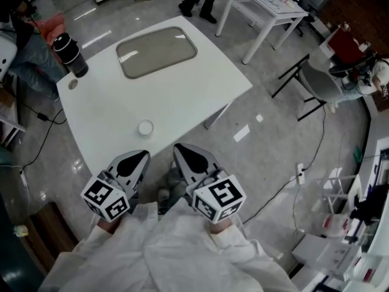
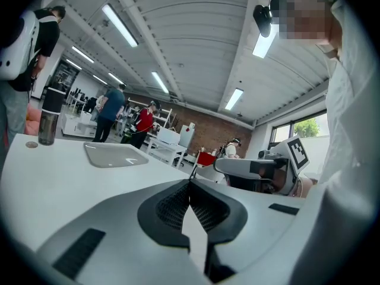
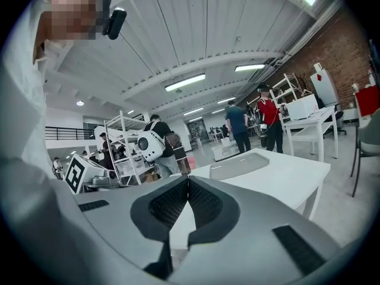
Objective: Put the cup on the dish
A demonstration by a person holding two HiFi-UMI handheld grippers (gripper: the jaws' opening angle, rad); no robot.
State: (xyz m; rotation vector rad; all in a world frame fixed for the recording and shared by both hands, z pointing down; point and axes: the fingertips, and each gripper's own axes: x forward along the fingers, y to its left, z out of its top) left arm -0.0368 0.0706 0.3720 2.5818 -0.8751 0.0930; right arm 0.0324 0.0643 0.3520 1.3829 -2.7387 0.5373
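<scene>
A small white cup stands on the white table near its front edge. The grey rectangular dish lies apart from it at the far side, and shows as the dish and the dish in the gripper views. My left gripper hovers just below the cup at the table's front edge, its jaws shut and empty. To its right my right gripper is also shut on nothing. The cup does not show in either gripper view.
A black tumbler stands at the table's far left corner, with a small round disc in front of it. People stand beyond the table. A dark chair and another white table are off to the right.
</scene>
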